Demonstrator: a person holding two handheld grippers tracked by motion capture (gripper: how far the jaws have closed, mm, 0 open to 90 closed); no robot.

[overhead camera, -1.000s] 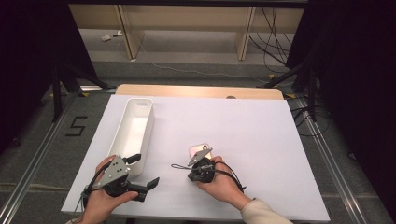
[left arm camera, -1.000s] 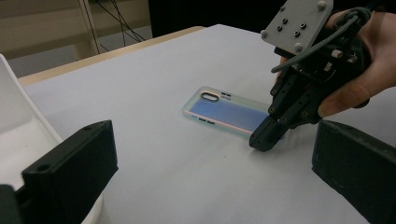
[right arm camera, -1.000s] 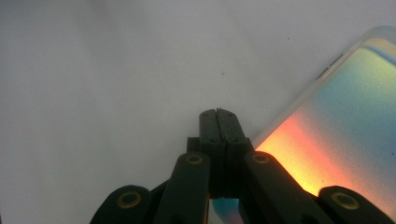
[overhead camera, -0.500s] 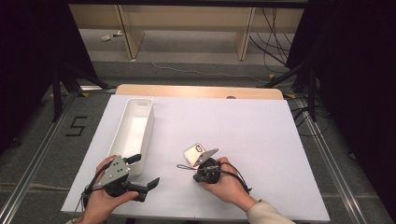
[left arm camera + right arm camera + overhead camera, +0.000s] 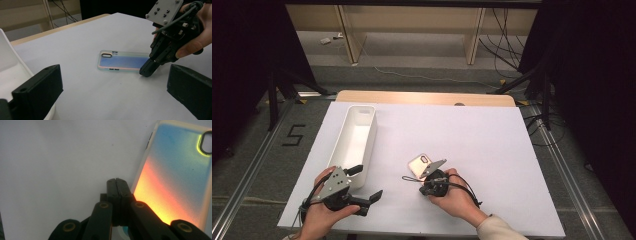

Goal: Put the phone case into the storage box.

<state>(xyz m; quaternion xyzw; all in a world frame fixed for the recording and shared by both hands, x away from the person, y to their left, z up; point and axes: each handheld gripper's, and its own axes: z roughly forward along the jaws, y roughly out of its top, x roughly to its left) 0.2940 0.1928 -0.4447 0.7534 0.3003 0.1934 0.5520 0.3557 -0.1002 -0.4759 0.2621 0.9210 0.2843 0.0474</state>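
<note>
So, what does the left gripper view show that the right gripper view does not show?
Left gripper view alone: the open left hand-held gripper, the white tray at its edge, the hand with the grey plate of the right hand-held gripper.

Right gripper view alone: those jaws shut from behind, the case glowing orange.

Both: the phone case flat on the white table, the shut tips at its end.

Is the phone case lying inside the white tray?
No, the phone case lies flat on the white table sheet, apart from the white tray, which sits off to its side.
</note>
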